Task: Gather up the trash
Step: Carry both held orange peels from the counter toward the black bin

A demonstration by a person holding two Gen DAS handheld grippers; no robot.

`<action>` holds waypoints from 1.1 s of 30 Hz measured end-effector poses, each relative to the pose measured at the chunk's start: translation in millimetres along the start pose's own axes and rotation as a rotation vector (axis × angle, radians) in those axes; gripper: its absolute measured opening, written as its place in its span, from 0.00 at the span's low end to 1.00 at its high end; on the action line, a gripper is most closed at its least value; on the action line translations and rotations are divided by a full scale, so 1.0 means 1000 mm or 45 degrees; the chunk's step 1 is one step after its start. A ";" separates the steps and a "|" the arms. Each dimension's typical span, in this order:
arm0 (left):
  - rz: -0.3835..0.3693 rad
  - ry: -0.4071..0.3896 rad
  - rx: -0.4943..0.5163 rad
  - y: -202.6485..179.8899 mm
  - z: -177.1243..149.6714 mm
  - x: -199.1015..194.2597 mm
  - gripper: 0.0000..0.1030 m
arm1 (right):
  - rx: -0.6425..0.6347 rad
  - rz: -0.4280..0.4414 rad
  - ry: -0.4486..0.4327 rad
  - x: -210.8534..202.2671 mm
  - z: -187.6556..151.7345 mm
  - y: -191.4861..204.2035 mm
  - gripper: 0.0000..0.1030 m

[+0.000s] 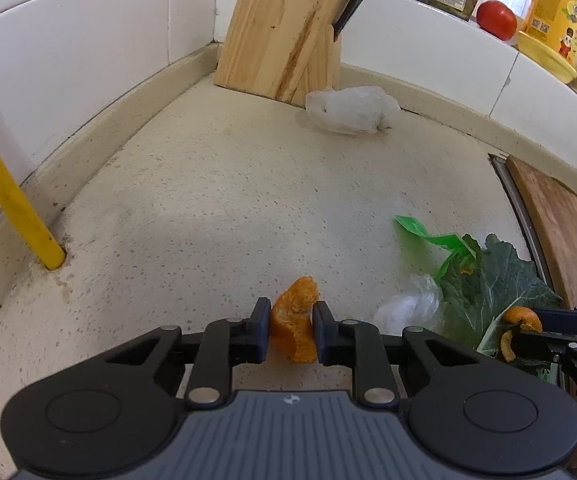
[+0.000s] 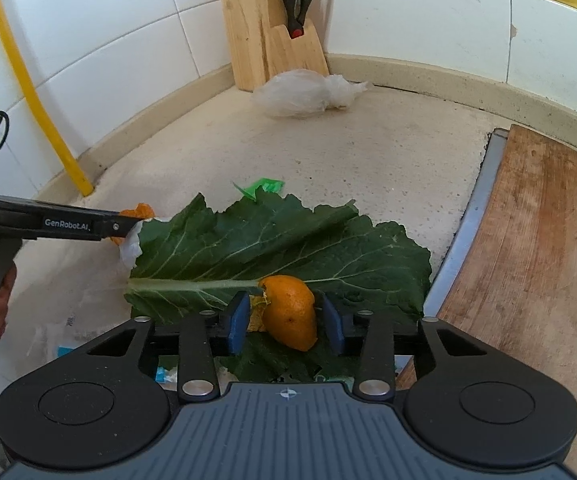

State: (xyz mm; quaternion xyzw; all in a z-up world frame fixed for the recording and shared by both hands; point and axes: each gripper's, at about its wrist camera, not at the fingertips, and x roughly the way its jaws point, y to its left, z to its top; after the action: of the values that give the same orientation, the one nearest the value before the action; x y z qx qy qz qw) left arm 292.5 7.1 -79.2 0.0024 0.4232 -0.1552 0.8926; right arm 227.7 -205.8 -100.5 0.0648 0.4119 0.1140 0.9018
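My left gripper (image 1: 291,330) is clamped on a curled orange peel (image 1: 295,326), its pads pressed against both sides, out over the middle of the speckled tabletop (image 1: 228,184). My right gripper (image 2: 286,322) is closed narrow around a second, rounder piece of peel (image 2: 291,312); I cannot tell whether both pads are truly touching it. That piece sits over a big green leaf (image 2: 280,240) lying near the tabletop's right edge, just beside the wooden cutting board (image 2: 536,248). A green wrapper scrap (image 2: 264,186) pokes out behind the leaf, and a crumpled bit of clear plastic (image 1: 410,306) lies against the leaf's left side. A larger clear plastic bag (image 2: 304,94) rests at the back edge, touching the knife block (image 2: 264,36).
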 end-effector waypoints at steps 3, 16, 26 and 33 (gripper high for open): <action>0.013 -0.008 -0.010 -0.002 -0.004 -0.003 0.14 | -0.010 -0.029 0.005 0.001 -0.001 0.001 0.30; -0.017 -0.144 -0.099 -0.006 -0.011 -0.061 0.11 | 0.121 -0.016 -0.182 -0.057 -0.001 -0.019 0.24; 0.068 -0.172 -0.190 -0.030 -0.039 -0.090 0.11 | 0.106 0.059 -0.138 -0.066 -0.021 -0.040 0.24; 0.147 -0.218 -0.354 -0.042 -0.075 -0.115 0.11 | 0.046 0.142 -0.108 -0.072 -0.027 -0.046 0.24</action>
State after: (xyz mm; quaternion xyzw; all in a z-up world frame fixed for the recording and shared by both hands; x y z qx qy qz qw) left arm 155.3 8.9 -34.9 -0.1101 0.3624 -0.0433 0.9245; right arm 168.6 -268.2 -74.9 0.1086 0.3710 0.1538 0.9093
